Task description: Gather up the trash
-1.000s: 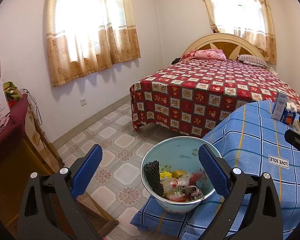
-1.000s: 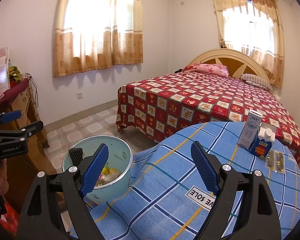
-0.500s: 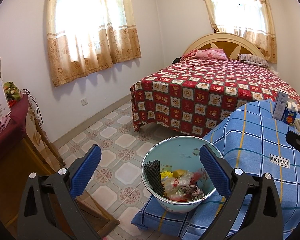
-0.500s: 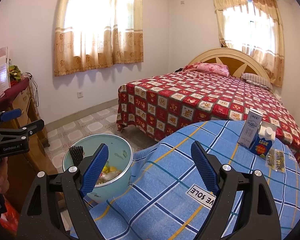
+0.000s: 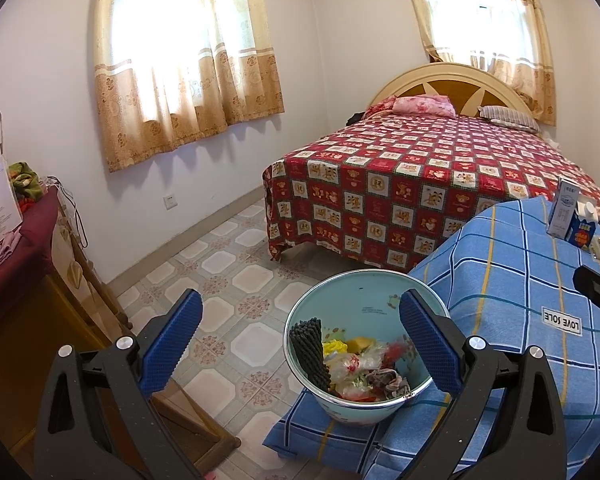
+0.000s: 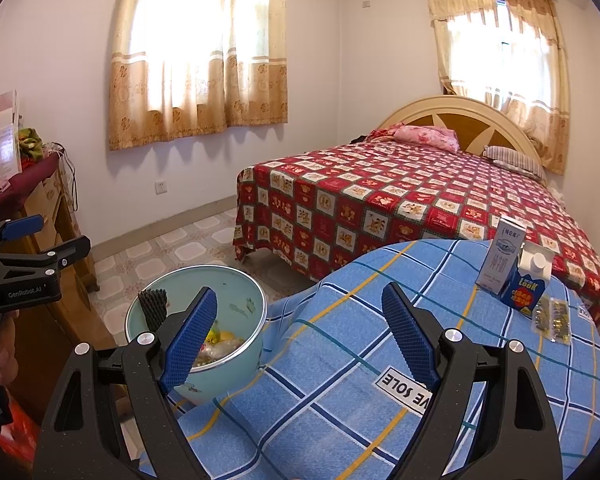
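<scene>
Nothing's really moved since a second ago, both my hands are just parked. My left gripper [image 5: 300, 320] and right gripper [image 6: 300, 320] are both spread wide, holding nothing. The trash [image 5: 360, 364] sits in the basin [image 5: 364, 284] on the blue blanket [image 6: 340, 408]; two cartons [image 6: 516, 268] stand further back.

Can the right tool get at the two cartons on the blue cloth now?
Probably yes: the right tool is open and empty, and only bare blue cloth lies between it and the cartons.

Left gripper [image 5: 300, 320]: wearing black frames, silver screws.
Right gripper [image 6: 300, 320]: showing ribbed blue pads [image 6: 190, 338].
Marking: reading "GenRobot.AI" in white lettering.
</scene>
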`<state>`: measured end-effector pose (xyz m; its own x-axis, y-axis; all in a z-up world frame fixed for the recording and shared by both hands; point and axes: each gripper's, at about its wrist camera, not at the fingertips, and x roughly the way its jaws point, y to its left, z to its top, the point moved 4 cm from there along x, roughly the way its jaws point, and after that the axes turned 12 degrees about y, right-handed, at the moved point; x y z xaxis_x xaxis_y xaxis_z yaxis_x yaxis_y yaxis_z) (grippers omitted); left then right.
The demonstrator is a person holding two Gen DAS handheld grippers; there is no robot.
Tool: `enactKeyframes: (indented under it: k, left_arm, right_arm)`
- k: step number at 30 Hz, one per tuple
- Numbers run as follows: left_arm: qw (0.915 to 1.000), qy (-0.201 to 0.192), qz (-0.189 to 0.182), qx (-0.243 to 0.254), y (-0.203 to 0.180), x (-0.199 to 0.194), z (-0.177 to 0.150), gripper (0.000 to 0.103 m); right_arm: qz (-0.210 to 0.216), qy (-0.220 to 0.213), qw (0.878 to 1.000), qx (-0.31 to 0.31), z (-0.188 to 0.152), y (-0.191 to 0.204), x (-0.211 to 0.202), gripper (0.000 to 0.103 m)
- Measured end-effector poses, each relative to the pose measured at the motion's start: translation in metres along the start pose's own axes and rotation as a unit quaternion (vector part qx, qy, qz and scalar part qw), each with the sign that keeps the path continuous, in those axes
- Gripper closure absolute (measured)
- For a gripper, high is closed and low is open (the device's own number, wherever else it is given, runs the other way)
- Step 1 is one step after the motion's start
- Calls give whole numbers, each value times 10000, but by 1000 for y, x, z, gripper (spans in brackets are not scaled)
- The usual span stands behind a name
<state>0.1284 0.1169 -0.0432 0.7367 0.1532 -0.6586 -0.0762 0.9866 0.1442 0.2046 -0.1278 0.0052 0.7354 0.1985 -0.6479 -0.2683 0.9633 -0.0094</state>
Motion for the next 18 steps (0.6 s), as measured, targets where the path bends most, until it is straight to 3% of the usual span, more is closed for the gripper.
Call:
enactKeyframes:
  k: [18]
  left_arm:
    - [9998, 200, 9, -9, -6, 8, -2, 6]
  right_arm:
    - [24, 56, 10000, -45, -6, 4, 3, 19]
